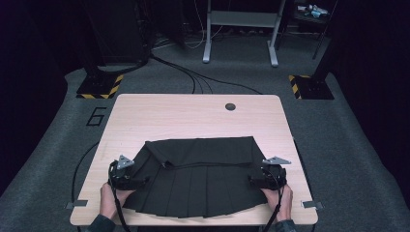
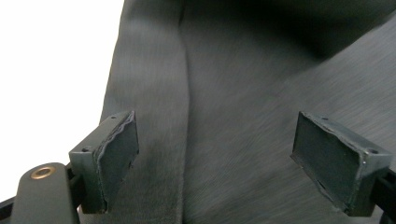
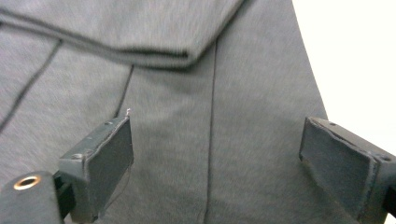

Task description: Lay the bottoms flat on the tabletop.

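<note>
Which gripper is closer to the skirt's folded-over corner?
The left gripper. The black skirt has its top left corner folded over just beyond it; the right gripper sits by the flat right side.

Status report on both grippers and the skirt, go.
Left gripper open, fingers over the skirt's left edge. Right gripper open over its right side. Black pleated skirt flat on the table, top folded. Nothing in the way.

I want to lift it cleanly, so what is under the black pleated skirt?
The black pleated skirt lies flat on the wooden table, which shows all around it. Its top part is folded over. Anything beneath the cloth is covered.
</note>
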`<state>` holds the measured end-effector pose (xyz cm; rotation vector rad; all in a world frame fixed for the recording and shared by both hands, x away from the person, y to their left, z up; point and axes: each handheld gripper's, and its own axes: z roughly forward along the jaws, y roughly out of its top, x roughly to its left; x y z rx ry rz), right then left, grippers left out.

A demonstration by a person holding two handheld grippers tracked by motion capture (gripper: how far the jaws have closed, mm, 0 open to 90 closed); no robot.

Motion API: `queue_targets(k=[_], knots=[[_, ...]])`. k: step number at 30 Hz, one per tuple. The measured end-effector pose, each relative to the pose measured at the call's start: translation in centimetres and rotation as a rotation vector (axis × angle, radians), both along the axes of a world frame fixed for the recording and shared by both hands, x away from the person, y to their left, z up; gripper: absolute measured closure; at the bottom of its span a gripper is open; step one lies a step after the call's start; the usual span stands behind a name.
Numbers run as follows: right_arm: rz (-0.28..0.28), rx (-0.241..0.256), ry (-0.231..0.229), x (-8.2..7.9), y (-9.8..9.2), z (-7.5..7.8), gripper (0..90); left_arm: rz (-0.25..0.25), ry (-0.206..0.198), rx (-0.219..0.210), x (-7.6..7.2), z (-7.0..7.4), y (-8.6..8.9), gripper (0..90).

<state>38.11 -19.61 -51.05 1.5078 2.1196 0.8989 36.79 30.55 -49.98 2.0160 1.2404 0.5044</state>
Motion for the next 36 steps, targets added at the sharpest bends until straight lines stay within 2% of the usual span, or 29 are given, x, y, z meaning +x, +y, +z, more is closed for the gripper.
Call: queue_targets(k=[2, 3, 5, 7, 9, 11, 12, 13, 14, 17, 19, 20, 21, 22, 23, 25, 26, 27, 28, 29, 30, 31, 36], knots=[[0.008, 0.007, -0.025, 0.3, 0.0, 0.7, 10.3, -0.020, -0.024, -0.018, -0.1, 1.2, -0.5, 14.1], [0.008, 0.007, -0.025, 0.3, 0.0, 0.7, 10.3, -0.020, -0.024, -0.018, -0.1, 1.2, -0.5, 14.1], [0.018, 0.009, -0.040, 0.9, 0.6, 1.6, 11.6, -0.063, -0.054, -0.023, -0.2, 2.8, -1.9, 13.9], [0.037, 0.007, -0.049, 1.6, 1.2, 2.1, 12.9, -0.092, -0.076, -0.018, 0.0, 3.8, -3.0, 13.6], [0.049, 0.000, -0.047, 2.5, 1.9, 2.2, 14.0, -0.099, -0.088, -0.010, 0.2, 4.1, -3.6, 13.2], [0.048, -0.007, -0.047, 3.2, 2.6, 2.1, 14.8, -0.117, -0.101, 0.010, 1.3, 4.6, -5.1, 13.0], [0.048, -0.006, -0.030, 3.7, 2.9, 2.0, 15.0, -0.118, -0.111, 0.042, 1.8, 4.7, -5.7, 13.3], [0.048, -0.006, -0.030, 3.7, 2.9, 2.0, 15.0, -0.118, -0.111, 0.042, 1.8, 4.7, -5.7, 14.4], [0.045, -0.020, -0.019, 4.5, 3.5, 1.5, 17.0, -0.118, -0.095, 0.047, 2.8, 4.3, -6.4, 15.4], [0.039, -0.023, -0.003, 5.2, 3.8, 0.8, 21.9, -0.091, -0.084, 0.067, 4.0, 3.2, -6.8, 18.0], [0.029, -0.012, 0.011, 5.5, 3.9, 0.5, 28.3, -0.089, -0.072, 0.070, 4.3, 2.9, -6.5, 24.7], [0.029, -0.012, 0.011, 5.5, 3.9, 0.5, 28.3, -0.089, -0.072, 0.070, 4.3, 2.9, -6.5, 28.9], [0.037, -0.021, -0.001, 5.6, 3.8, 0.3, 32.0, -0.083, -0.074, 0.057, 4.3, 2.6, -6.3, 28.9], [0.024, -0.011, 0.006, 5.6, 3.7, 0.2, 39.3, -0.083, -0.062, 0.052, 4.3, 2.2, -5.8, 38.3], [0.018, -0.010, 0.006, 5.5, 3.7, 0.2, 43.7, -0.084, -0.050, 0.044, 4.2, 2.0, -5.6, 42.5], [0.019, -0.012, 0.001, 5.4, 3.4, 0.2, 50.3, -0.088, -0.050, 0.046, 4.1, 1.6, -5.2, 53.5], [0.014, -0.009, 0.002, 5.3, 3.4, 0.2, 53.1, -0.093, -0.043, 0.025, 4.1, 1.4, -5.0, 58.3], [0.016, -0.009, -0.004, 5.3, 3.2, 0.2, 56.0, -0.098, -0.032, 0.029, 4.1, 1.3, -4.9, 64.3], [0.012, -0.008, -0.006, 5.2, 3.2, 0.3, 59.2, -0.091, -0.031, 0.013, 4.2, 1.1, -4.8, 68.8], [0.012, -0.008, -0.006, 5.2, 3.2, 0.3, 59.2, -0.091, -0.031, 0.013, 4.2, 1.1, -4.8, 72.1], [0.010, -0.009, -0.010, 5.2, 3.1, 0.3, 62.2, -0.094, -0.025, 0.000, 4.2, 1.0, -4.6, 72.1], [0.012, -0.019, -0.018, 5.1, 3.0, 0.3, 68.5, -0.094, -0.033, -0.003, 4.1, 0.8, -4.4, 78.0], [0.015, -0.027, -0.028, 4.8, 3.0, 0.5, 78.8, -0.086, -0.025, -0.038, 4.0, 0.4, -3.8, 81.1]])
